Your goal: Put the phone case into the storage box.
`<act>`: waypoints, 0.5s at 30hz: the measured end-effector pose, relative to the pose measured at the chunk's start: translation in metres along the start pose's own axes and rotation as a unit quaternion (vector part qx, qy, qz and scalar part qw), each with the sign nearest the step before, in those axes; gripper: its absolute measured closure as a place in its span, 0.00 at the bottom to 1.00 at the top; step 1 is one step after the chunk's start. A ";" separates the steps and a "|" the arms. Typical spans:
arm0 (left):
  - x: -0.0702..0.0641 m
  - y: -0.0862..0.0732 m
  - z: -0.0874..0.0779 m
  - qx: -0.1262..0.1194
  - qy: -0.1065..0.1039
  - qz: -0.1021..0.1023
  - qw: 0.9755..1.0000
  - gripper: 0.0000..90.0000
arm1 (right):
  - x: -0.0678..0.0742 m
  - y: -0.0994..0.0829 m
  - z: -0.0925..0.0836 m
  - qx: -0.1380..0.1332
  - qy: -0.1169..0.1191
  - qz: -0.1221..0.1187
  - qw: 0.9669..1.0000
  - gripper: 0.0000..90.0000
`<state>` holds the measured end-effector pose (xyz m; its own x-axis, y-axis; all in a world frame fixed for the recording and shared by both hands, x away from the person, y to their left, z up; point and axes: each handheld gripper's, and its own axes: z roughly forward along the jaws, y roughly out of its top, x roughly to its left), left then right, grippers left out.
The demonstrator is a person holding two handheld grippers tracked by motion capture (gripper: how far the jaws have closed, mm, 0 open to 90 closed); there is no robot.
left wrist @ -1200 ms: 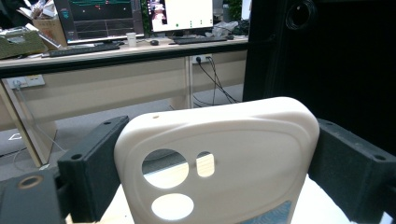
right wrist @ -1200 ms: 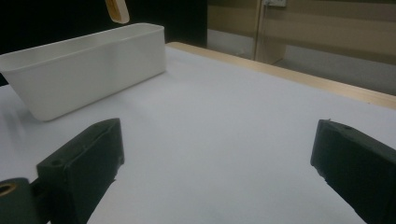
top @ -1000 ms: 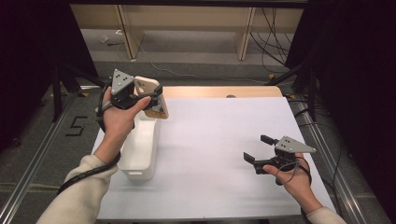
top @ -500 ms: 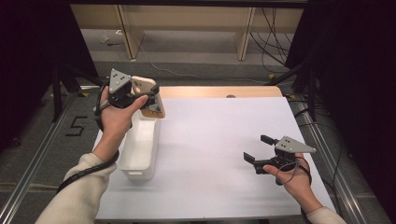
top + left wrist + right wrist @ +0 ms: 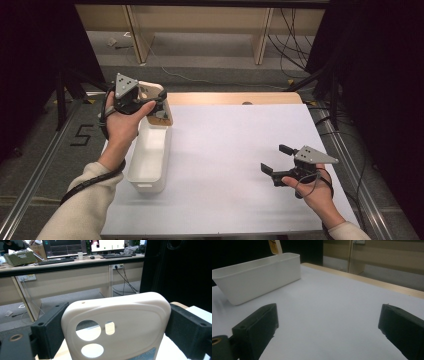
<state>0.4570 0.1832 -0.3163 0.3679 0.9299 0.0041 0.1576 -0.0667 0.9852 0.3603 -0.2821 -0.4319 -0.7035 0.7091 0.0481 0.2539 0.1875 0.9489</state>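
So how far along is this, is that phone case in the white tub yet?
Not yet. Done: the left tongs have gripped the cream phone case by its edges. In hand: they hold it above the far end of the white tub. Left: lowering it in and letting go. The right tongs rest open on the table.

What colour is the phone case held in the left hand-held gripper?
Cream phone case, clearest in the left gripper view.

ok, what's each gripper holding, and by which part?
Left gripper holds a cream phone case by its two long side edges, above the white bin. Right gripper is open and holds nothing.
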 end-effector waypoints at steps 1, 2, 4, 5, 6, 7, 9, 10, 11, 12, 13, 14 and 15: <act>0.001 0.000 0.000 0.000 0.001 0.000 1.000 0.11 | 0.000 0.000 0.000 0.000 0.000 0.000 1.000 0.04; 0.001 0.000 0.000 0.001 0.002 0.000 1.000 0.11 | 0.000 0.000 0.000 0.000 0.000 -0.001 1.000 0.04; 0.002 0.000 0.001 0.002 0.004 -0.001 1.000 0.11 | 0.000 0.000 0.000 0.000 0.000 -0.001 1.000 0.04; 0.003 -0.001 0.001 0.002 0.004 -0.001 1.000 0.11 | 0.000 0.000 0.000 0.001 0.000 -0.001 1.000 0.04; 0.003 -0.001 0.001 0.003 0.005 -0.001 1.000 0.11 | 0.000 0.000 0.000 0.001 0.000 -0.002 1.000 0.04; 0.004 -0.001 0.002 0.003 0.005 -0.002 1.000 0.11 | 0.000 0.000 0.000 0.000 0.000 0.000 1.000 0.04; 0.005 -0.001 0.002 0.005 0.007 -0.001 1.000 0.11 | 0.000 0.000 0.000 0.000 -0.001 -0.001 1.000 0.04; 0.005 -0.002 0.002 0.005 0.008 -0.001 1.000 0.11 | 0.000 0.000 0.000 0.000 -0.001 -0.001 1.000 0.04; 0.006 -0.002 0.003 0.005 0.009 -0.001 1.000 0.11 | 0.000 0.000 0.000 0.000 0.000 -0.001 1.000 0.04; 0.006 -0.002 0.003 0.006 0.009 -0.001 1.000 0.11 | 0.000 0.000 0.000 0.000 0.000 -0.001 1.000 0.04; 0.007 -0.003 0.003 0.007 0.010 -0.001 1.000 0.11 | 0.000 0.000 0.000 0.000 0.000 -0.001 1.000 0.04; 0.007 -0.003 0.003 0.008 0.011 -0.001 1.000 0.11 | 0.000 0.000 0.000 0.000 0.001 0.000 1.000 0.04; 0.007 -0.003 0.004 0.008 0.012 -0.002 1.000 0.11 | 0.000 0.000 0.000 0.000 0.000 0.000 1.000 0.05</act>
<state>0.4627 0.1889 -0.3199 0.3458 0.9383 0.0052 0.1727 -0.0691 0.9825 0.3604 -0.2822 -0.4319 -0.7040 0.7086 0.0484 0.2540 0.1876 0.9488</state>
